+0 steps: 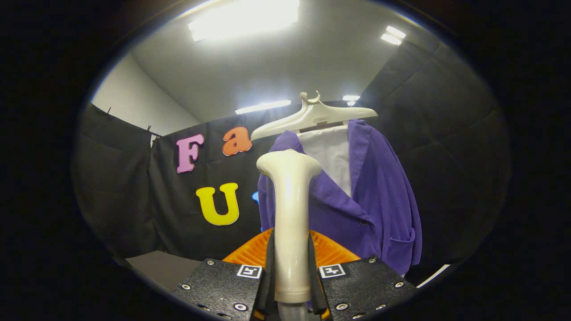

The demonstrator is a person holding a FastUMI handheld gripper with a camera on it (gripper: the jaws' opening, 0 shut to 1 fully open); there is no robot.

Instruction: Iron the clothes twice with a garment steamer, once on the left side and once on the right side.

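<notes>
Nearest the camera, the gripper (292, 276) had its two fingers (232, 285) clamped on one cream-white steamer handle (291, 223), one finger pressing each side of the shaft. The handle stood upright between them, and its rounded head rose in front of the garment's chest. Each finger carried one square black-and-white marker (249, 271) on its top face, two markers in all.

Just beyond the fingers sat one orange ribbed piece (330, 252), partly hidden behind the handle; what it belonged to could not be told.

Beyond that hung one purple jacket (379, 200) over one white inner garment (332, 156), both on a single pale hanger (312, 116). The jacket showed one patch pocket (399, 254) low on its front.

Farthest off, four ceiling lights (243, 18) glowed above the black cloth wall (134, 187).
</notes>
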